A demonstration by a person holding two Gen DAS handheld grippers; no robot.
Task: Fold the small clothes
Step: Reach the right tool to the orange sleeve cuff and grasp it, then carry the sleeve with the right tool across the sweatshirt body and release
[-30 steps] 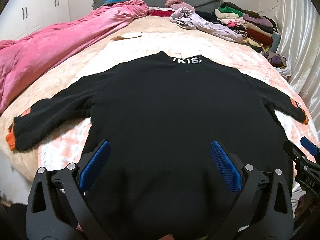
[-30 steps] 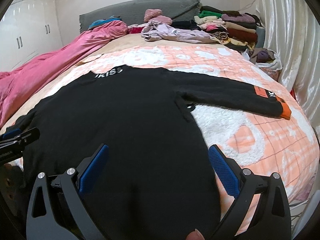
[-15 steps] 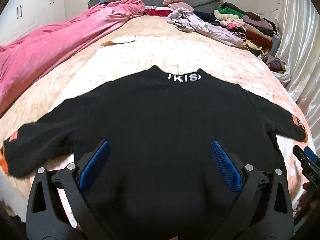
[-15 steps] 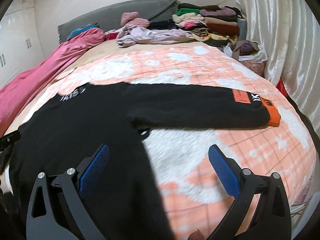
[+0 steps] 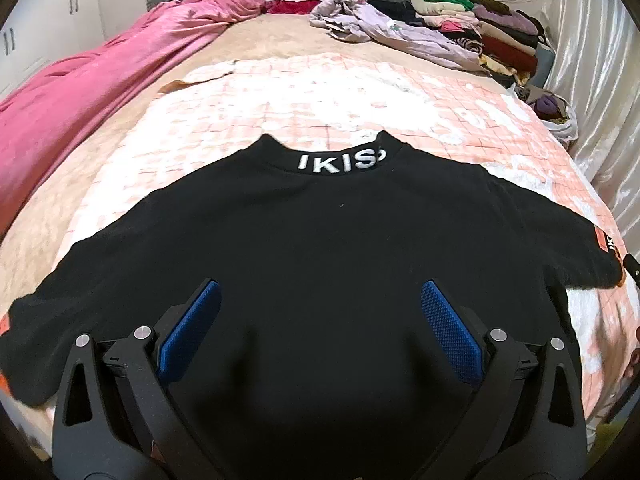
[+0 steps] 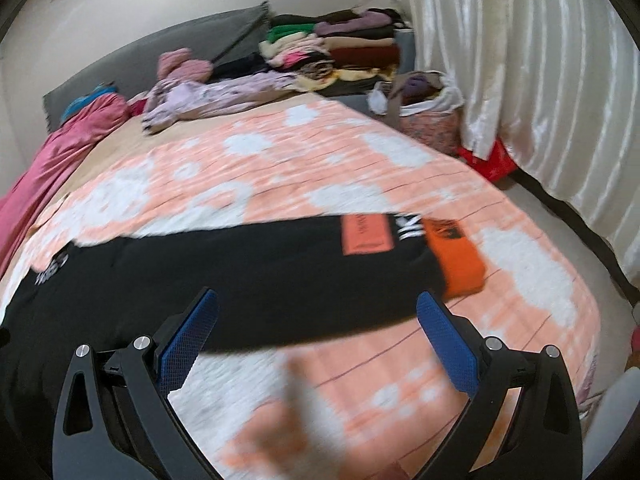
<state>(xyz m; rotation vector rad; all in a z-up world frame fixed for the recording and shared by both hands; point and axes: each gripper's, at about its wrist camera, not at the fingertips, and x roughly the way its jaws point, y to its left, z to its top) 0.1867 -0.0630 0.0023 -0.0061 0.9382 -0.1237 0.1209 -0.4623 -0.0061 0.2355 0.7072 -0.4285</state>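
A black long-sleeved sweatshirt with white lettering on its collar (image 5: pixel 320 248) lies spread flat, back uppermost, on a bed covered by an orange-and-white checked blanket (image 5: pixel 320 96), its collar pointing toward the headboard and both sleeves extended sideways. In the left wrist view, the left gripper (image 5: pixel 320 312), with black arms and blue textured pads, is spread wide above the lower body of the garment, both pads bare and nothing between them. In the right wrist view, which is motion-blurred, the right gripper (image 6: pixel 316 320) is likewise spread wide and holds nothing; it points across the garment's right sleeve (image 6: pixel 280 264), which lies straight on the blanket and ends in a bright orange ribbed cuff (image 6: pixel 456 256) just beyond a rectangular orange patch (image 6: pixel 365 234). The left blue pad (image 6: pixel 188 340) overlaps the black fabric in the picture, while the right one appears over bare blanket near the cuff; whether either touches the cloth cannot be told. A crumpled pink quilt (image 5: pixel 100 80) runs along the bed's left side, a stack of folded clothes in mixed colours (image 6: pixel 332 52) sits at the head corner, and a pale satin curtain (image 6: pixel 520 80) hangs beside the bed.
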